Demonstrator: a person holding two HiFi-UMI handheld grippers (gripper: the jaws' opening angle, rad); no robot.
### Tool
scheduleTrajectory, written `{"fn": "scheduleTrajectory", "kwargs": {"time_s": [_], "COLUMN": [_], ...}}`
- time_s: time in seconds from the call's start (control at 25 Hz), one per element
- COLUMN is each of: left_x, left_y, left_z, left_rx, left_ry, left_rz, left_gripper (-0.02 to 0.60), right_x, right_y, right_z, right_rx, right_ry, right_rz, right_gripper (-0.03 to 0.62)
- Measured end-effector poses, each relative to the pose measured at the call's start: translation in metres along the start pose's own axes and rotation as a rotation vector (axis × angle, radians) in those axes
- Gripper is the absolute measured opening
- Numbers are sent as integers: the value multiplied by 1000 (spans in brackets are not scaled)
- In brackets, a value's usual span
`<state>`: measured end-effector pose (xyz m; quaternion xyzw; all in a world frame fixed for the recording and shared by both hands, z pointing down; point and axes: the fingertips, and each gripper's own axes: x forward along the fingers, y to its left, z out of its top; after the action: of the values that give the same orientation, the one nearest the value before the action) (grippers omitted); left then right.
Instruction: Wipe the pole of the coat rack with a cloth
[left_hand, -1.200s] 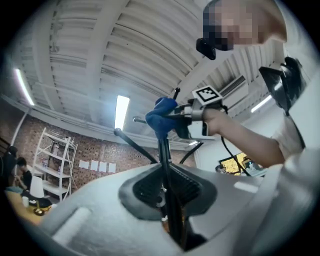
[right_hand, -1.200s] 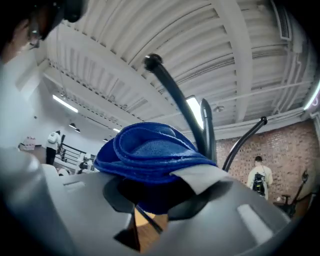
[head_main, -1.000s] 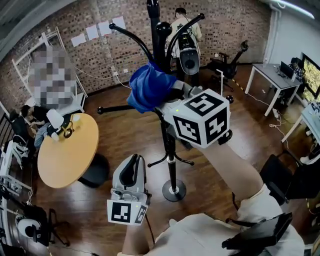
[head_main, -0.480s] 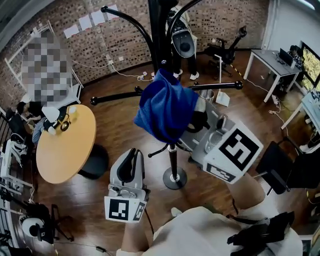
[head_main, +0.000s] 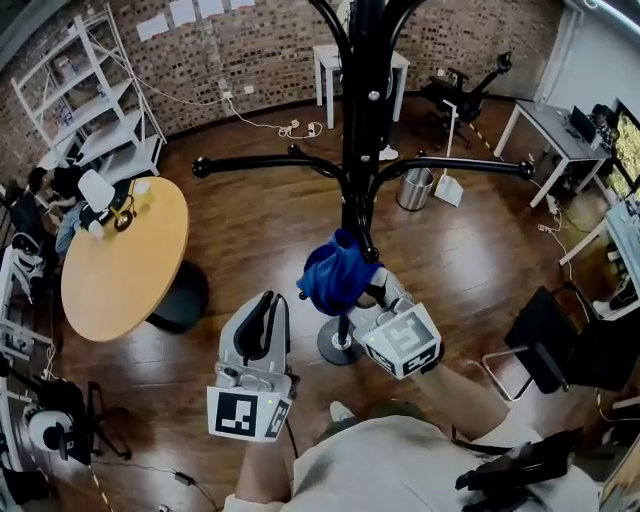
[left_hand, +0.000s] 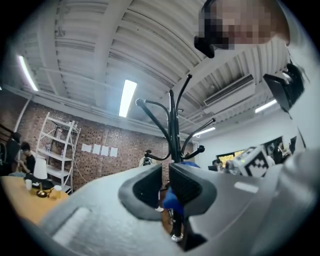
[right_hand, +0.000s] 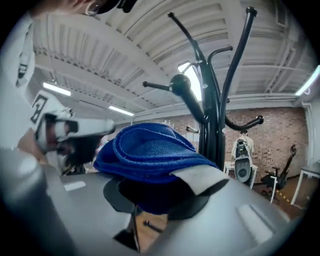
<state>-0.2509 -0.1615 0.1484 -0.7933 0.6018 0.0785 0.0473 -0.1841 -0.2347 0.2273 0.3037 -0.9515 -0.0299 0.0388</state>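
Observation:
The black coat rack pole (head_main: 362, 120) stands in the middle of the head view, rising from a round base (head_main: 331, 352) on the wood floor. A bunched blue cloth (head_main: 335, 277) presses against the lower pole, just above the base. My right gripper (head_main: 362, 297) is shut on this cloth, its marker cube behind it. In the right gripper view the cloth (right_hand: 150, 152) fills the jaws, with the pole (right_hand: 212, 117) just to its right. My left gripper (head_main: 264, 322) hangs left of the pole, shut and holding nothing. Its view looks up at the pole (left_hand: 173, 130).
Two horizontal rack arms (head_main: 262, 162) (head_main: 470, 165) stick out at mid height. A round wooden table (head_main: 105, 275) stands at the left, a white shelf unit (head_main: 90, 95) behind it. A metal bin (head_main: 412, 188), desks (head_main: 555, 135) and a black chair (head_main: 560, 340) are at the right.
My right gripper has slid the blue cloth down the pole, from the upper hooks to just above the base. The left gripper has stayed in place.

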Motion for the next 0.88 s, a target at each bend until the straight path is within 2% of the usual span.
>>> {"fn": "scheduleTrajectory", "kwargs": {"time_s": [0.12,0.24,0.32,0.52,0.6,0.64,0.72,0.88], "left_x": [0,0,-4,-14,-11,-7,3,22], "left_y": [-3,-3,1,24,24,20,8,-12], "left_z": [0,1,-2,-13,-12,-12,-10,-5], "left_rx": [1,-7,-12,-7,7,15,31,64], "left_ry": [-6,-11,-8,27,47,56,62,52], "left_rz": [3,12,25,68,59,46,19,7], "left_gripper": [34,34,34,34,34,34,34,34], "right_x": [27,36,36,49,53,52,40,-10], "right_y": [-25,-38,-40,-23,-17,-15,-14,-37], "right_z": [41,36,-2,-153,-182,-182,-155,-60], "right_rx": [50,63,48,104,120,124,113,99], "right_ry": [-62,-52,5,203,230,219,164,24], "right_rz": [-75,-99,-117,-138,-139,-131,-96,-41], "right_gripper": [101,103,101,101,101,101,101,101]}}
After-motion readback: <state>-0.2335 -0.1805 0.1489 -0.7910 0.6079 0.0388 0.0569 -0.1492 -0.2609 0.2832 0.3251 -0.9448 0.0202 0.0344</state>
